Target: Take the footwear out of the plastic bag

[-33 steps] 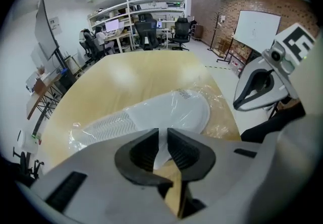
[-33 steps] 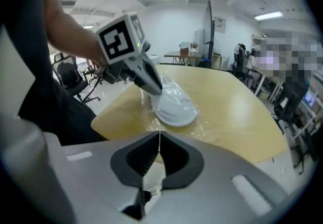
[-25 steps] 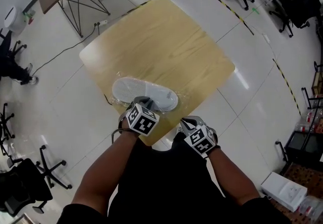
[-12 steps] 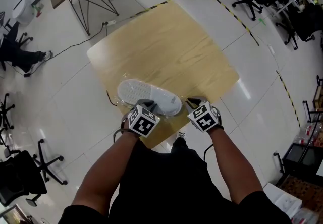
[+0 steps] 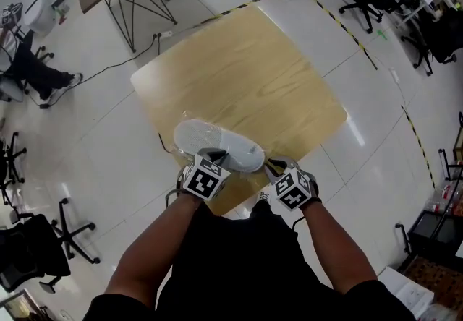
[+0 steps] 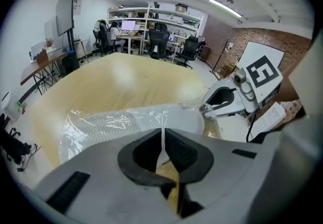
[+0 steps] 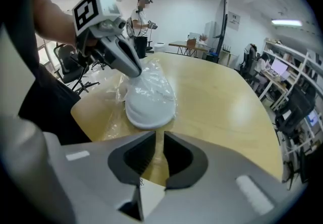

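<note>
Filling the middle of the head view, a square wooden bench (image 5: 253, 74) stands on a pale shiny floor (image 5: 94, 160), with black office chairs (image 5: 43, 247) around it and well apart from it. A clear plastic bag (image 6: 75, 132) lies flat on the bench near the corner closest to the person. Inside the bag lies the footwear (image 5: 217, 144), a white slipper, and the crinkled film covers it completely. It lies lengthwise along the near edge of the bench.

The left claw (image 5: 212, 157) points down at the near side of the bag. Its jaws have just been closing, and in the left gripper view the pads are almost together, with a thin fold of the bag's film pinched between them.

The right claw (image 5: 275, 165) hangs just beside the rounded end of the slipper, over the bench edge. Its jaws have just been opening, and now they stand a narrow gap apart. Through this gap only the wood of the bench shows, so the pads press on nothing.
</note>
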Tool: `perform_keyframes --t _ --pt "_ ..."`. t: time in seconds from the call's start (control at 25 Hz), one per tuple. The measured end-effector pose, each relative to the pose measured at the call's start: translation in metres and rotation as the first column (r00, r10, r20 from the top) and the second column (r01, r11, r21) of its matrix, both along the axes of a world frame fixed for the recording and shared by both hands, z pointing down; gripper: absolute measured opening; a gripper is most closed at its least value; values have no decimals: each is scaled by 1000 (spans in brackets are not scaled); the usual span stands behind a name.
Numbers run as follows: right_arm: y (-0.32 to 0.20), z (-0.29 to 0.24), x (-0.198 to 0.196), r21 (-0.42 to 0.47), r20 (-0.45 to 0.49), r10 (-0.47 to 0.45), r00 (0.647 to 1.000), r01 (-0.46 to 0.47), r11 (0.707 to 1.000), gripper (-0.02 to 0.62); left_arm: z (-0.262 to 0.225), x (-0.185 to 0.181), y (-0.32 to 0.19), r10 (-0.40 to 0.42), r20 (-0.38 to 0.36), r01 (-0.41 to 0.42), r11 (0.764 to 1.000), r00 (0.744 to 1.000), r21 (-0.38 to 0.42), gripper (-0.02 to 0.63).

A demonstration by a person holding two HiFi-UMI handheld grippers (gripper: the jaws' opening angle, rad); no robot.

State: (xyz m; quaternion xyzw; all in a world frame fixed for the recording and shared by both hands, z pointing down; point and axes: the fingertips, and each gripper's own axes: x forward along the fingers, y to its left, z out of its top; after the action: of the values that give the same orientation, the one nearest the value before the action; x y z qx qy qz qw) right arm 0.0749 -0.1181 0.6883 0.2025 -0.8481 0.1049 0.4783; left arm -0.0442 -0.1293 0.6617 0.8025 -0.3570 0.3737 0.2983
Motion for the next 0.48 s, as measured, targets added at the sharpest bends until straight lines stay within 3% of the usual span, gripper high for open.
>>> perform_keyframes --t 0.16,0.24,0.32,0.4,0.48 --pt "-5 7 14 13 -23 51 998 -50 999 52 -5 6 1 65 7 -65 998 998 9 23" --pt "-9 2 27 31 -57 103 993 -101 994 56 -1 7 7 72 7 -71 997 997 -13 21" --pt "-13 -9 31 32 -29 162 986 -161 986 55 -1 7 9 67 12 -67 998 998 -12 21" --pt "-9 -18 19 -71 90 232 969 -226 972 57 -2 8 9 57 10 -57 998 998 0 20" --pt "0 -19 2 -275 230 344 911 -278 920 100 -3 11 9 48 0 -48 999 999 7 18"
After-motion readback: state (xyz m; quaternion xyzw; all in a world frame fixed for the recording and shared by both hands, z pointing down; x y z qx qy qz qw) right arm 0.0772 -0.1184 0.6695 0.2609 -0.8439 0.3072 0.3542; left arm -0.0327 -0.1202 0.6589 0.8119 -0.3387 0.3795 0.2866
